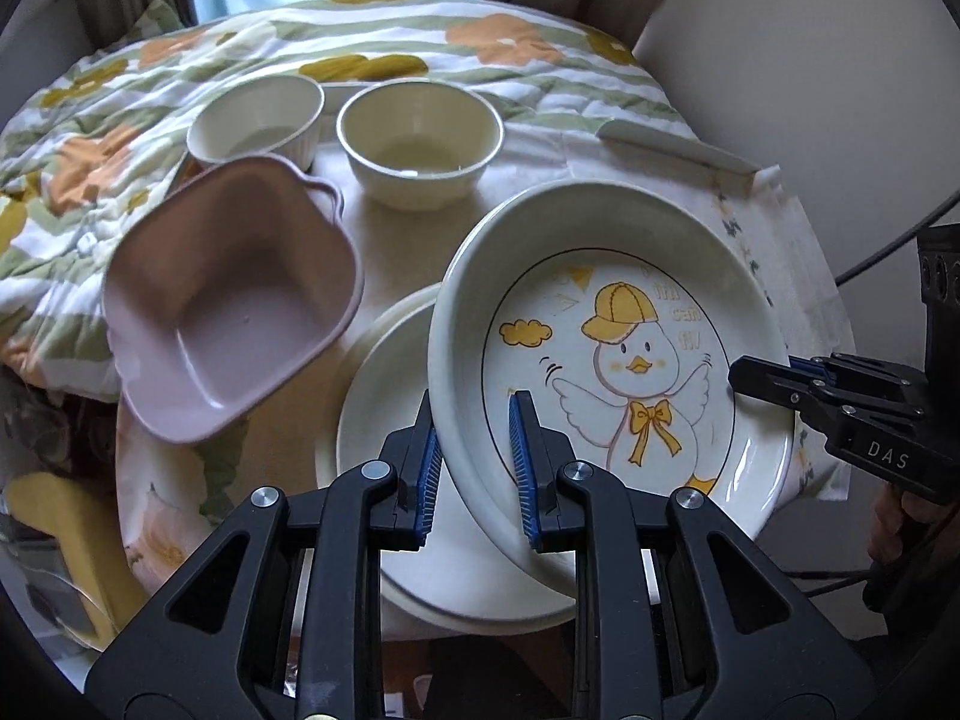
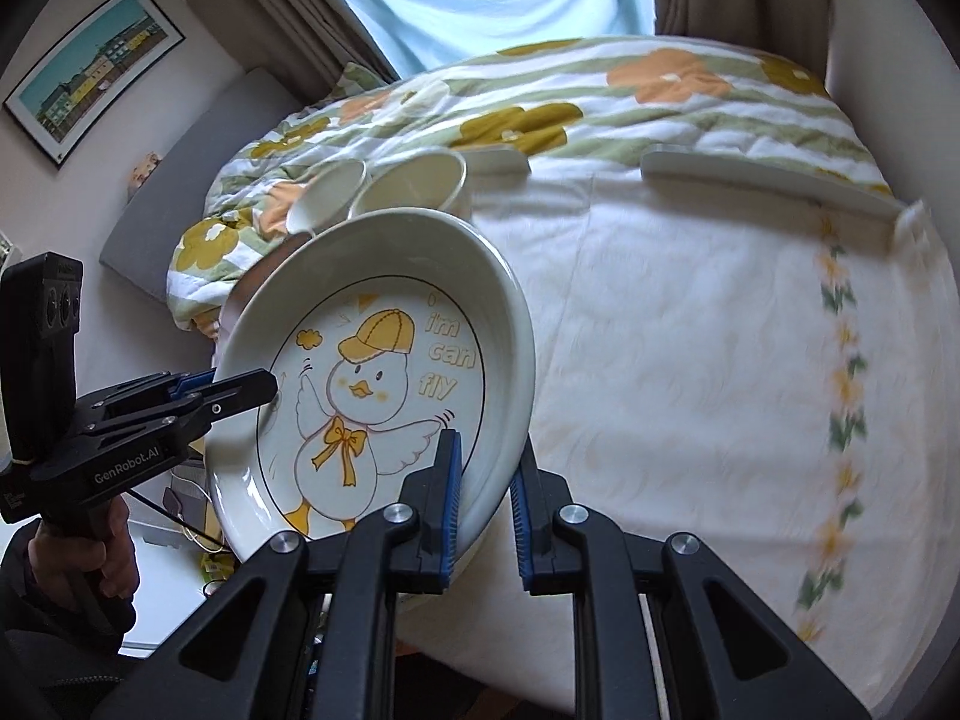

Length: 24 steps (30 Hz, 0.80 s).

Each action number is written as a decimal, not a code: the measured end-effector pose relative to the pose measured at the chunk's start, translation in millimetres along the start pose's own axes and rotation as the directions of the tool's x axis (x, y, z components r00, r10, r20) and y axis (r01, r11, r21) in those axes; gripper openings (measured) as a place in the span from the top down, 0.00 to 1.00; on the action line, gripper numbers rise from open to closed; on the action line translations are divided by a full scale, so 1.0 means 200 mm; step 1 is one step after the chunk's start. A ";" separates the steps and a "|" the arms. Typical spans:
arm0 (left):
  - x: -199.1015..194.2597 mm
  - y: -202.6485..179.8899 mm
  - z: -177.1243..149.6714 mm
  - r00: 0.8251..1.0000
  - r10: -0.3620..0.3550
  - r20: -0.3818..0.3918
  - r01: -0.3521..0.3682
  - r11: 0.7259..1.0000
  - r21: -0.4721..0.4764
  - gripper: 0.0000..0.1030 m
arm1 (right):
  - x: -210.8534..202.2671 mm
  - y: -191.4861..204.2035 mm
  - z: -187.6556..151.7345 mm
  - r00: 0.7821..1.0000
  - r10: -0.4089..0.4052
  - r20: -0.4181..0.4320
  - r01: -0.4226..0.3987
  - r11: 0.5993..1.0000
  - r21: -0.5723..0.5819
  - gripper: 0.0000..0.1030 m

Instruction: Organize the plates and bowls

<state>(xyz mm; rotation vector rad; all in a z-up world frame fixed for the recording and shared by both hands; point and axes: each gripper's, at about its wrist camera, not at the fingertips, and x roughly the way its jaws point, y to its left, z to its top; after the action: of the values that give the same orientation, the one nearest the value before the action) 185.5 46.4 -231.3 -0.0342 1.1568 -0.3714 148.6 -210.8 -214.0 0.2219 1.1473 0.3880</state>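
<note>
A cream deep plate with a yellow-capped duck drawing (image 1: 612, 354) is held tilted in the air by both grippers. My left gripper (image 1: 474, 420) is shut on its near-left rim. My right gripper (image 2: 487, 456) is shut on the opposite rim; it shows in the left wrist view (image 1: 774, 378). The plate also shows in the right wrist view (image 2: 372, 378). Under it a plain cream plate (image 1: 390, 420) lies on the table. A pink square bowl (image 1: 234, 294) sits tilted to the left. Two cream bowls, one ribbed (image 1: 258, 120) and one smooth (image 1: 420, 138), stand behind.
The table has a white cloth (image 2: 690, 360) with a flower border. A flowered quilt (image 1: 390, 42) covers a bed behind it. Flat white pieces (image 2: 762, 180) lie at the cloth's far edge. A yellow object (image 1: 66, 516) is at the lower left.
</note>
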 end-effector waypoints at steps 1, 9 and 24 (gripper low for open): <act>0.02 0.01 -0.02 1.000 -0.004 -0.013 0.004 1.000 0.000 0.83 | 0.02 0.01 -0.02 1.000 -0.009 -0.010 0.009 1.000 0.009 0.86; 0.13 0.10 -0.14 0.998 -0.021 -0.064 0.020 1.000 -0.020 0.83 | 0.12 0.06 -0.10 0.997 -0.066 -0.044 0.066 0.998 -0.005 0.86; 0.22 0.07 -0.13 0.991 0.105 -0.082 -0.105 0.994 0.011 0.82 | 0.18 0.12 -0.09 0.995 -0.081 -0.050 0.076 0.993 -0.091 0.86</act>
<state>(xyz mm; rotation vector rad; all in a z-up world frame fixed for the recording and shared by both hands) 180.8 50.8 -284.1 0.0479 1.2338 -0.2851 140.8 -175.6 -242.8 0.0889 1.1849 0.3763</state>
